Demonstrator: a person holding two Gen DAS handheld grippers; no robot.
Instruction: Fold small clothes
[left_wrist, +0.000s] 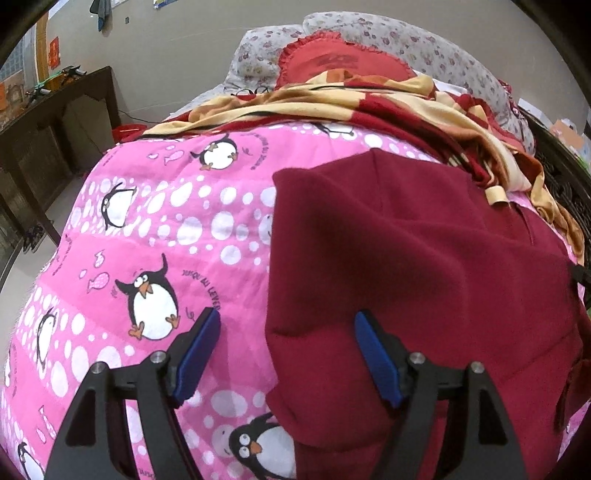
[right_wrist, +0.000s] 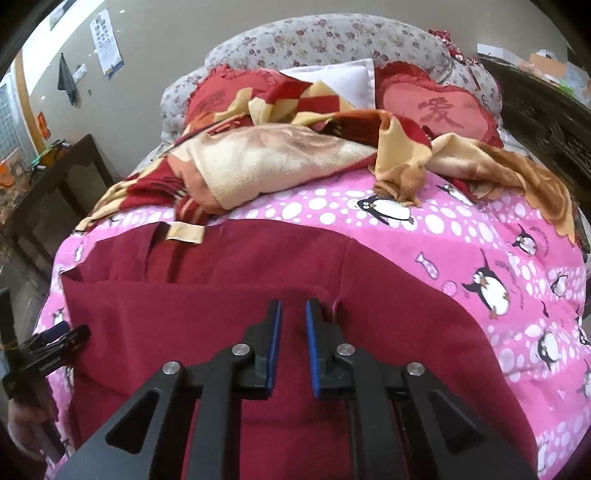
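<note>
Left hand-held gripper spread wide over edge of dark red garment on pink penguin quilt. Right hand-held gripper narrowly apart, low centre, over garment, gripping nothing.

Dark red fleece garment, spread mostly flat with soft folds, filling right half of left view, lower centre of right view

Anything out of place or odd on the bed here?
Only the rumpled red-and-cream blanket heaped near the pillows; one tab end lies over the far edge of the maroon garment. Otherwise nothing looks spilled or damaged.
</note>
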